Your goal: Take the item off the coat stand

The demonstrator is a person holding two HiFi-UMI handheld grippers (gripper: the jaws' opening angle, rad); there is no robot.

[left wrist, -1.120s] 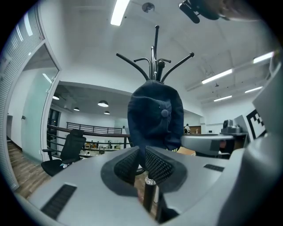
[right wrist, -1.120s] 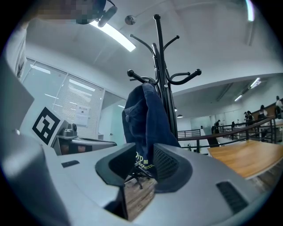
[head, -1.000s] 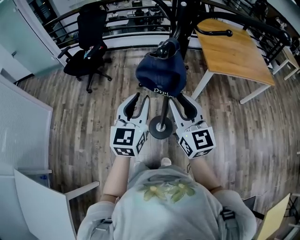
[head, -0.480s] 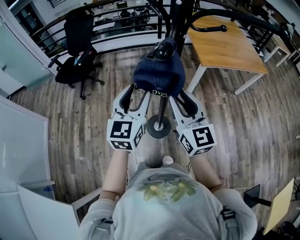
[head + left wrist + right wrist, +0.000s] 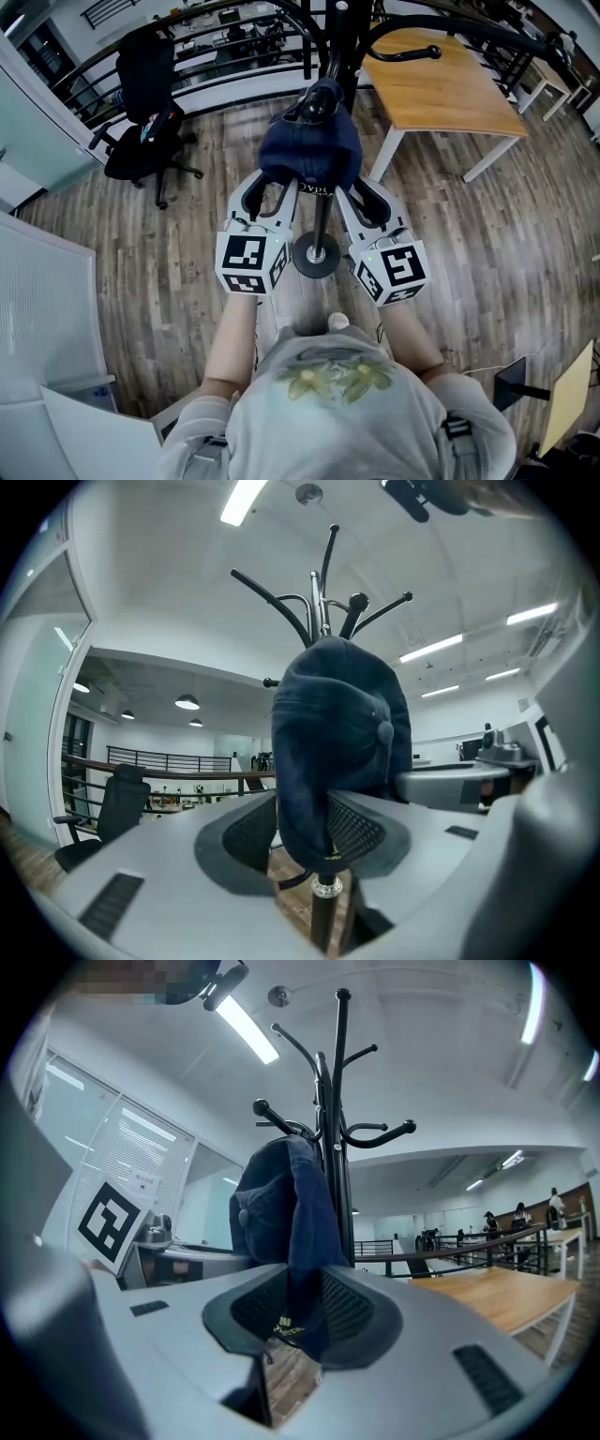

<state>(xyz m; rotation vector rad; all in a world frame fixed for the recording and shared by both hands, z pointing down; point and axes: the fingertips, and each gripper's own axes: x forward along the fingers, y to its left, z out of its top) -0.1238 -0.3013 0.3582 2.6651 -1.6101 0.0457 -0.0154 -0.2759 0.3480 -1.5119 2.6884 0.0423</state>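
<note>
Cap (image 5: 309,150) still hangs on stand (image 5: 323,220); your left gripper (image 5: 269,187) and right gripper (image 5: 367,192), jaws just closing, straddle its rim unclamped, so grip and lift remain.

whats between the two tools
The coat stand's black metal pole and round base, in the head view. The left tool and right tool have just been closing their jaws, dark blue cap between each pair.

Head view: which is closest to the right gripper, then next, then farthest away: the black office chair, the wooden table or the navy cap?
1. The navy cap, between the right gripper's jaws, which have just been closing.
2. The wooden table, beyond it on the right.
3. The black office chair, far off on the left.
</note>
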